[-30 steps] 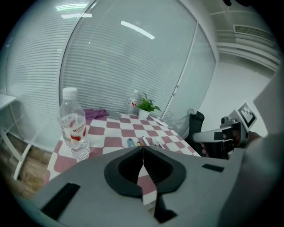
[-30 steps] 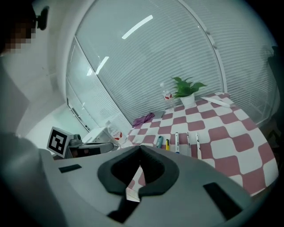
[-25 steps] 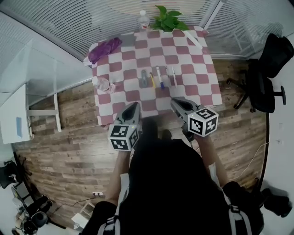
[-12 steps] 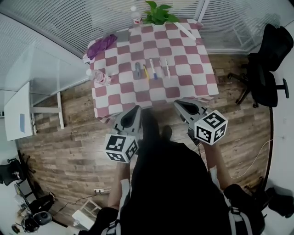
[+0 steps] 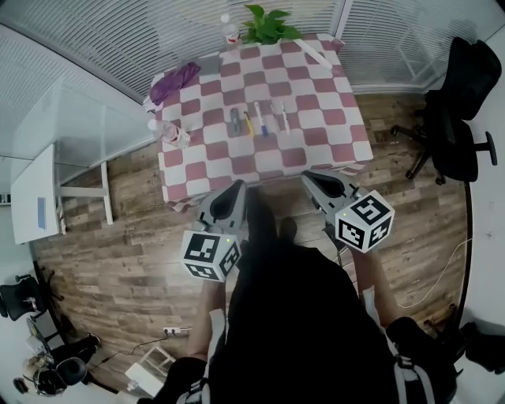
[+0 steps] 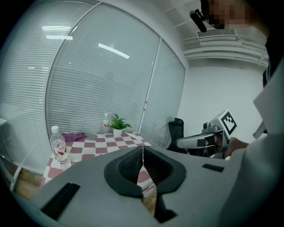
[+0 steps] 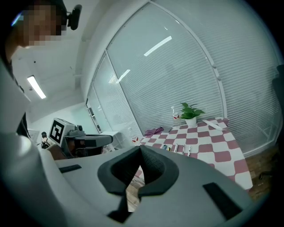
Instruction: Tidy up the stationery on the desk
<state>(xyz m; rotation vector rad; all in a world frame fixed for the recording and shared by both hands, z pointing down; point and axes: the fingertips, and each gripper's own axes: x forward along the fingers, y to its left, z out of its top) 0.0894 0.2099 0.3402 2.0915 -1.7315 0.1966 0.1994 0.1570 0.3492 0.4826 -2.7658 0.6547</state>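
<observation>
Several pens and a grey stationery item (image 5: 235, 120) lie in a row mid-table on the red-and-white checkered cloth (image 5: 316, 118); the pens (image 7: 175, 148) also show in the right gripper view. My left gripper (image 5: 236, 190) hovers just off the table's near edge, jaws shut with nothing in them (image 6: 143, 153). My right gripper (image 5: 312, 181) is level with it on the right, also shut and empty (image 7: 140, 150). Each gripper view shows the other gripper off to the side: the right gripper (image 6: 202, 141), the left gripper (image 7: 86, 140).
A water bottle (image 5: 175, 136) stands at the table's left edge, a purple cloth (image 5: 178, 80) at the far left corner. A potted plant (image 5: 266, 24), a second bottle (image 5: 229, 30) and a white strip (image 5: 316, 54) sit at the back. An office chair (image 5: 459, 118) stands to the right.
Both grippers have drawn back from over the table's near edge and risen, staying shut. The table now sits farther from them in the head view.
</observation>
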